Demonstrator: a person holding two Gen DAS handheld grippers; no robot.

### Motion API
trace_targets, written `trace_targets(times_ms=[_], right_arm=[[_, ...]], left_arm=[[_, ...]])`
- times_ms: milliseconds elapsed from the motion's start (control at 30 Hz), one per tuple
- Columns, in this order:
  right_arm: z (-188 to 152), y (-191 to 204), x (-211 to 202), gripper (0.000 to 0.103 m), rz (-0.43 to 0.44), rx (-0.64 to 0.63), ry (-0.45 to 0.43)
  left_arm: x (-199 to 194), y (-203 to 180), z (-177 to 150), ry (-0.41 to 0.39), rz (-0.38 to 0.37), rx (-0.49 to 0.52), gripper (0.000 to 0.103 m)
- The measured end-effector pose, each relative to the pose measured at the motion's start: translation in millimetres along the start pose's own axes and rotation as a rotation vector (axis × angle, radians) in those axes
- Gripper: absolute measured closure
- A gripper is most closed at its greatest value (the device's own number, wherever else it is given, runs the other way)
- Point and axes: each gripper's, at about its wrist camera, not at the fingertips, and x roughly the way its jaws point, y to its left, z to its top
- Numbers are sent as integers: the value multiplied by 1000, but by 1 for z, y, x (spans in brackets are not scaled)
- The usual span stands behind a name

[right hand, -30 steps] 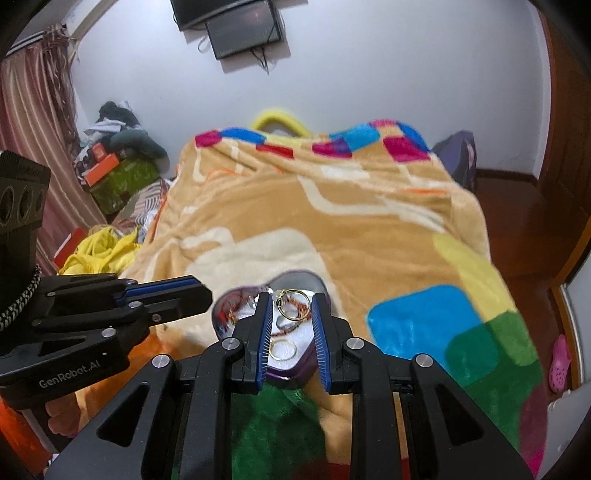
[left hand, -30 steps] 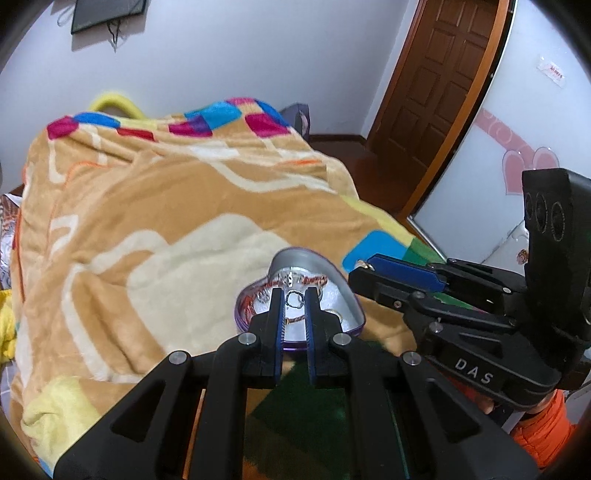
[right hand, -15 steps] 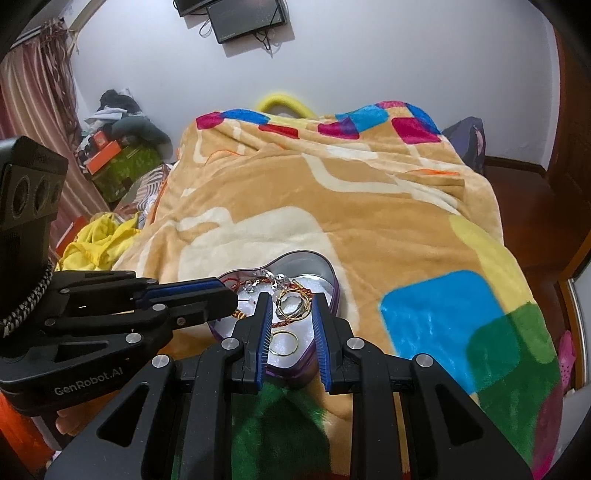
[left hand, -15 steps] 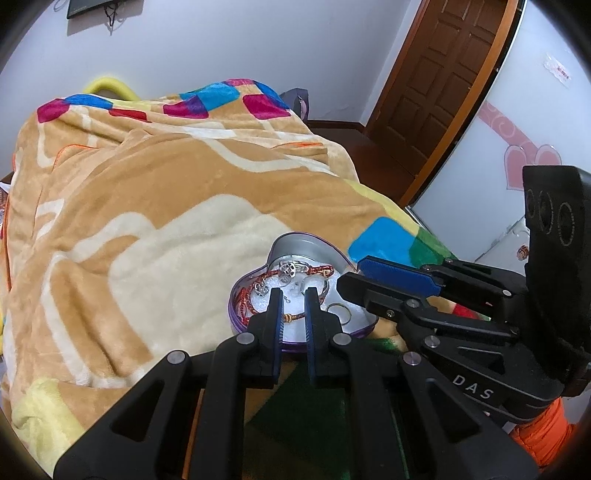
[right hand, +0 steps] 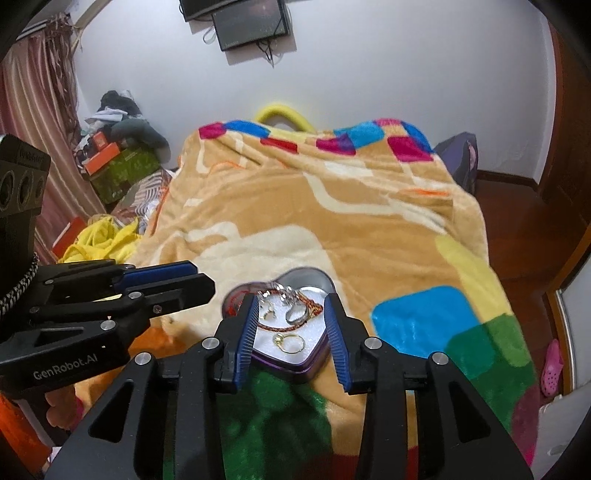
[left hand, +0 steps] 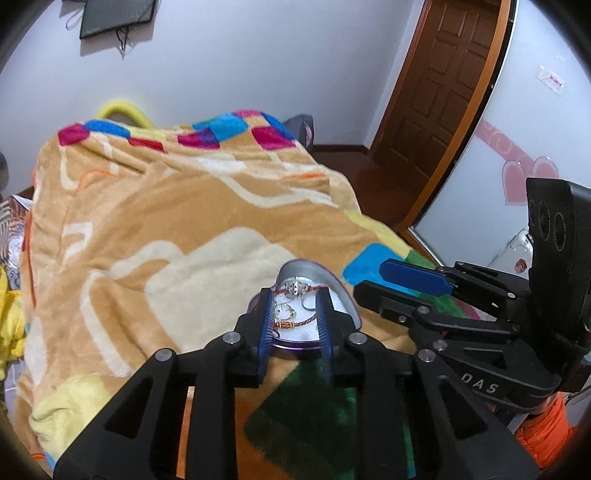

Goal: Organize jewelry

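Left wrist view: the left gripper [left hand: 295, 314] reaches out from the bottom of the frame, its blue-padded fingers [left hand: 266, 325] parted by a narrow gap and holding nothing. Between and just beyond the tips sits a heart-shaped tin [left hand: 317, 275] with a purple rim, resting on a bed covered by an orange patchwork blanket [left hand: 166, 221]. Inside the tin lie a red cord bracelet [left hand: 295, 324], a silver charm [left hand: 297, 288] and small rings. The right gripper [left hand: 402, 284] enters from 3 o'clock, its tips just beside the tin's right edge. A brown door [left hand: 436, 92] stands at 1 o'clock.

Right wrist view: the right gripper [right hand: 291, 321] rises from 6 o'clock, fingers [right hand: 334, 332] spread wide and empty, framing the tin [right hand: 314, 354]. On the tin's white lining are a gold ring [right hand: 290, 342], a silver ring [right hand: 295, 314], the red bracelet [right hand: 280, 326] and small earrings. The left gripper [right hand: 199, 282] comes in from 9 o'clock, tips near the tin's left lobe. A wall screen [right hand: 251, 22] hangs at 12 o'clock; yellow cloth [right hand: 99, 243] lies at 9 o'clock.
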Motion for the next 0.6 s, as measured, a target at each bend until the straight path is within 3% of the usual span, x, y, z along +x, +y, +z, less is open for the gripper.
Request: trace_targets(times_ms=[100, 300, 600], right_arm=[[6, 7, -21, 70, -12, -13, -45], [16, 27, -86, 70, -34, -44, -203], [12, 60, -191, 70, -50, -64, -493]], left_arm=[[-24, -5, 3, -47, 12, 9, 72], [-84, -24, 10, -179, 37, 44, 70], [-192, -64, -6, -461, 73, 106, 52]])
